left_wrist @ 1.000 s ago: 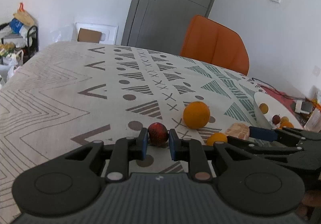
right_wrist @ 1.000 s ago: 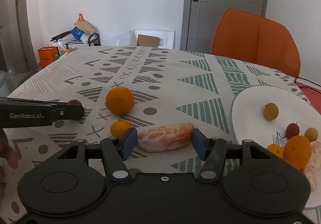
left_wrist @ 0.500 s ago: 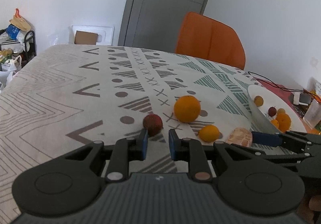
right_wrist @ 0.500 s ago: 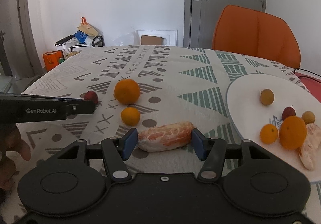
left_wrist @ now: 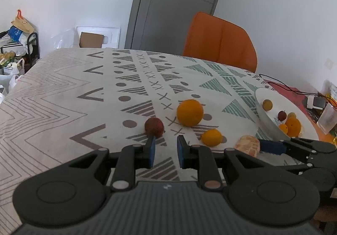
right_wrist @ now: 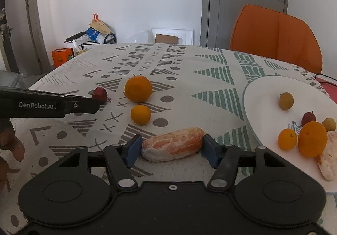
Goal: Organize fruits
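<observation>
Your right hand-held gripper point(right_wrist: 171, 151) brackets a peeled orange piece point(right_wrist: 172, 144) lying lengthwise between its blue pads. The left pad point(right_wrist: 133, 149) sits at one end of the fruit, the right pad point(right_wrist: 209, 150) at the other. The jaws have just been opening a little, and from this angle it is hard to say whether the pads press the fruit or merely flank it. The piece appears to rest on the tabletop point(right_wrist: 189, 70), just short of the white plate point(right_wrist: 261, 96), where a large orange, a small one, a red fruit, two yellowish ones and another peeled piece already sit.

Your left hand-held gripper point(left_wrist: 166, 150) is closed to its narrowest and holds nothing. The small red fruit point(left_wrist: 154, 126) lies just beyond its left finger, with the big orange point(left_wrist: 190, 112) and the small orange point(left_wrist: 211, 137) close by on the cloth.

The step in hand looks like moving the peeled piece to the plate. Next, you need a firm but gentle squeeze on that soft fruit, then a lift over the rim. The left side must open wide before taking the red fruit.
</observation>
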Tool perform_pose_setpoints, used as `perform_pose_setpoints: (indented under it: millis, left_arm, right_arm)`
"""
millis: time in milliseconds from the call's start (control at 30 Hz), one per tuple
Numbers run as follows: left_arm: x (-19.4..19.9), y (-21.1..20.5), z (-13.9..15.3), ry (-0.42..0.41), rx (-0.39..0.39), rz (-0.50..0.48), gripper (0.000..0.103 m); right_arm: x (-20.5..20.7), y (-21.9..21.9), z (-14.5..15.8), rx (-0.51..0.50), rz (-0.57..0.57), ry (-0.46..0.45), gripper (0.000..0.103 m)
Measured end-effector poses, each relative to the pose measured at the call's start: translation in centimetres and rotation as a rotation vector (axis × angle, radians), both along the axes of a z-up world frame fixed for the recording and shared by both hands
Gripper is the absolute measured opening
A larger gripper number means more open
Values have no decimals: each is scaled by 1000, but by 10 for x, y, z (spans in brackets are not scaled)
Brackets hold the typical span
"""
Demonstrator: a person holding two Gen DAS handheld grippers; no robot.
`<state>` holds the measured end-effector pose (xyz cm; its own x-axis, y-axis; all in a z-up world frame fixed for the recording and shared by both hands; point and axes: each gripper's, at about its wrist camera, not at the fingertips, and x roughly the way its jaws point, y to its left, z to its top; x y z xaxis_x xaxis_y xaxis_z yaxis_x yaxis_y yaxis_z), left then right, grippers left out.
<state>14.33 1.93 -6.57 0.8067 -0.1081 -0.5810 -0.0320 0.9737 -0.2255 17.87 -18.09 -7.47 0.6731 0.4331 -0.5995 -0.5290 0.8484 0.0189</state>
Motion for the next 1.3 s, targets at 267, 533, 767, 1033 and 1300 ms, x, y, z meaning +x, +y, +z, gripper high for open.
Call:
perform_pose_setpoints:
  millis: [267, 533, 767, 1033, 1300]
  left_arm:
    - [-7, -10, 19, -39, 19, -11, 20]
    - [-8, -28, 37, -69, 35, -27, 20]
    - [-6, -52, 51, -100, 60, -54, 20]
    - [-1, -88, 62, -133, 87, -102, 20]
    - [20, -122, 65, -139, 91, -152, 20]
  right_arm:
    - [-12, -20, 20, 64, -32, -44, 57]
    - [-21, -44, 40, 111, -64, -104, 57]
    - [-23, -70, 50, 144, -112, -135, 57]
    - [-26, -103, 56, 178, -170, -166, 57]
    - [-20, -144, 54, 198, -247, -168, 57]
